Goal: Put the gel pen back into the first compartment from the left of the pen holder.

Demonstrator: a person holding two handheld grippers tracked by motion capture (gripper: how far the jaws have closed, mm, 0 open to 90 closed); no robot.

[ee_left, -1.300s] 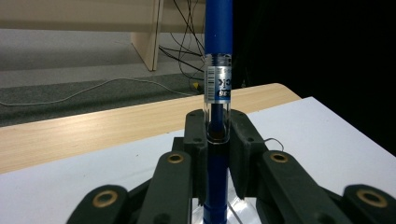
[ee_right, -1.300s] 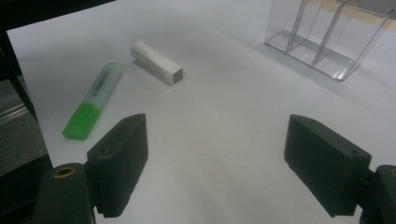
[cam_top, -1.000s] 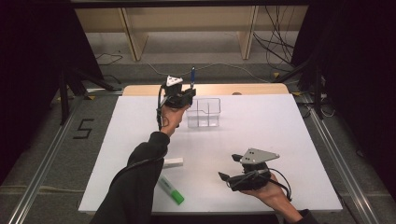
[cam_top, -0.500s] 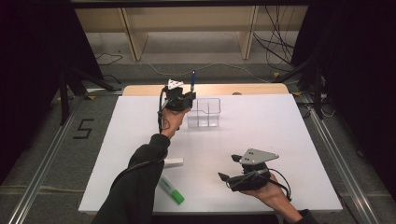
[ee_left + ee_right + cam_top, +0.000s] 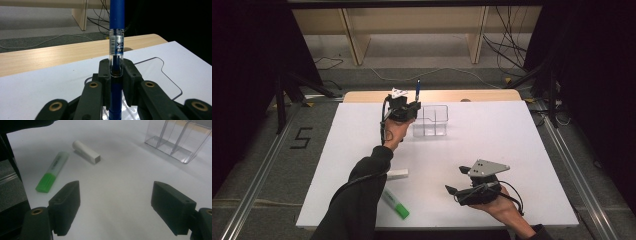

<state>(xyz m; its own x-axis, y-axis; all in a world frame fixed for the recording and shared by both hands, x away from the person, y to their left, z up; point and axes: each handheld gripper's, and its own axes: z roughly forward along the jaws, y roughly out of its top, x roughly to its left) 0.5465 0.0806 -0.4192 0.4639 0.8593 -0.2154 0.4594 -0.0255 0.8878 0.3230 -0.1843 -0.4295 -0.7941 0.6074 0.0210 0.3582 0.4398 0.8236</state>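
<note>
High view: at the far side of the white bench (image 5: 522,150), the left gripper (image 5: 408,107) holds a blue pen (image 5: 418,88) upright, just left of a clear organizer (image 5: 430,120). The pen's long axis runs vertical, its top above the fingers and its lower end hidden behind the gripper; the organizer lies just to the pen's right, so the coming move is likely a short carry right and a lowering in. The left hand is far nearer the organizer than the right. The right gripper (image 5: 454,184) rests at the near right, well apart; an eraser (image 5: 396,173) and a green marker (image 5: 395,204) lie near left.

Left gripper view: the fingers (image 5: 104,75) pinch the pen (image 5: 117,40) at its clear barrel, the organizer's rim (image 5: 172,80) below and beyond.

Right gripper view: the fingers (image 5: 67,205) stand spread with nothing between them, over bare bench; marker (image 5: 52,175) and eraser (image 5: 86,152) lie ahead to the left, organizer (image 5: 175,142) far right.
</note>
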